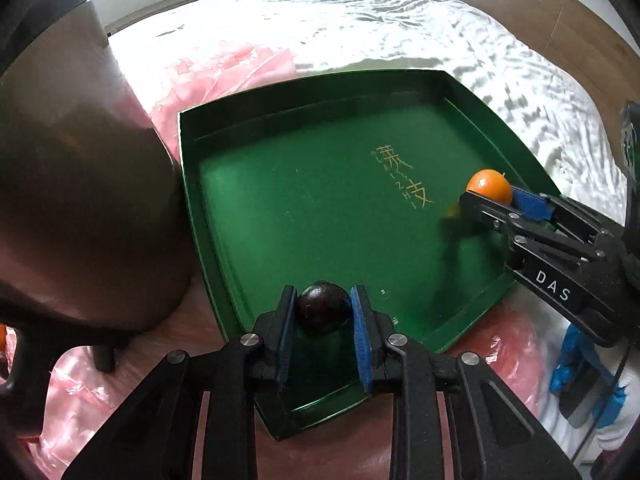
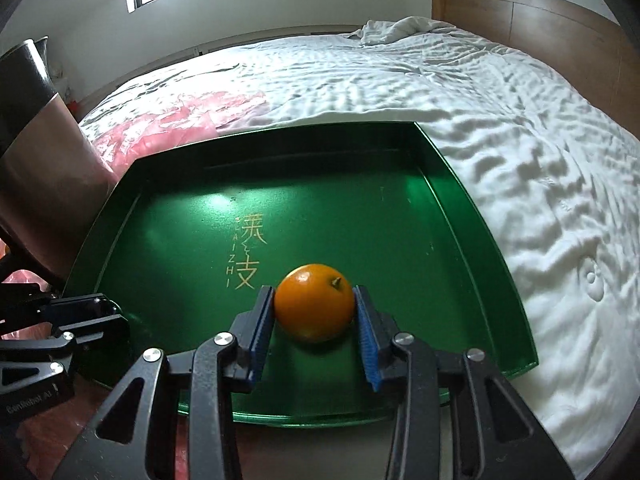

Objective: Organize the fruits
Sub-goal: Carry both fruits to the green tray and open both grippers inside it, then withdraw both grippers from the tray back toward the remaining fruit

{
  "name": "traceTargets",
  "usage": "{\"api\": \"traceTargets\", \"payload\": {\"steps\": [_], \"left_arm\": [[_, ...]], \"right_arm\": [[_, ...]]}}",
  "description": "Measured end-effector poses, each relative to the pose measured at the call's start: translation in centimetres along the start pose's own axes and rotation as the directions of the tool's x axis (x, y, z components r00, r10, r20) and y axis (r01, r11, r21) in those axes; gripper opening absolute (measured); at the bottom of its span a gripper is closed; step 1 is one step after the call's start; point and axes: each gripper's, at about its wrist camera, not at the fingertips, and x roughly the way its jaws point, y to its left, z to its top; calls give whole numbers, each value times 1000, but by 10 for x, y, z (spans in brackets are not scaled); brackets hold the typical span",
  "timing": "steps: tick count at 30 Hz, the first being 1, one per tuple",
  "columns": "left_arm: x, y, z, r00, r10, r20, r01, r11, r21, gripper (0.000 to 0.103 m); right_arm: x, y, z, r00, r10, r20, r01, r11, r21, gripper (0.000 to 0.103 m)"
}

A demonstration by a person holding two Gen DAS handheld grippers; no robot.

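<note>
Fruits under placement: an orange (image 2: 314,307) pinched between the blue pads of the right claw (image 2: 316,312), and a dark, plum-like fruit (image 1: 323,307) pinched by the left claw (image 1: 323,312). Both sit low over the floor of the green tray (image 2: 400,216), the orange near the tray's right wall beside the gold lettering (image 2: 246,258), the dark fruit just inside the tray's near edge; whether either already touches the tray floor cannot be told. The step in hand appears to be setting each fruit down in the tray. Done well, each claw would lower until the fruit bears on the tray floor, then spread slowly and evenly, since round fruit on a smooth tray is likely to roll; withdrawing straight back along the fingers avoids nudging it. Outward of the tray lie pink plastic (image 1: 224,76), a white bed (image 2: 480,100) behind and to the right, and a brown chair (image 1: 80,200) at its left.
</note>
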Motion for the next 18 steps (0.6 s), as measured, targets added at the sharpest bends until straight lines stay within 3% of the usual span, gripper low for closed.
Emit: {"api": "traceTargets", "payload": {"steps": [5,7,8,12,18], "left_arm": [[0,1,3,1000,-14,-2,14,1000,-8,28],[-5,1,3,1000,-3,9,3,1000,-7,41],[-10,0,3,1000,-1,20,1,1000,-3,43],[-29,-5,3,997,31,65,-32,999,15,55],[-62,-12,-6,994,26,102,-30,999,37,57]], "right_arm": [[-1,-2,1,1000,7,-10,-7,1000,20,69],[-5,-2,1,1000,3,-5,-2,1000,27,90],[-8,-3,2,1000,6,1,-6,999,36,102],[-23,-3,5,1000,0,26,-2,999,45,103],[-50,-1,3,999,-15,49,13,999,50,103]]}}
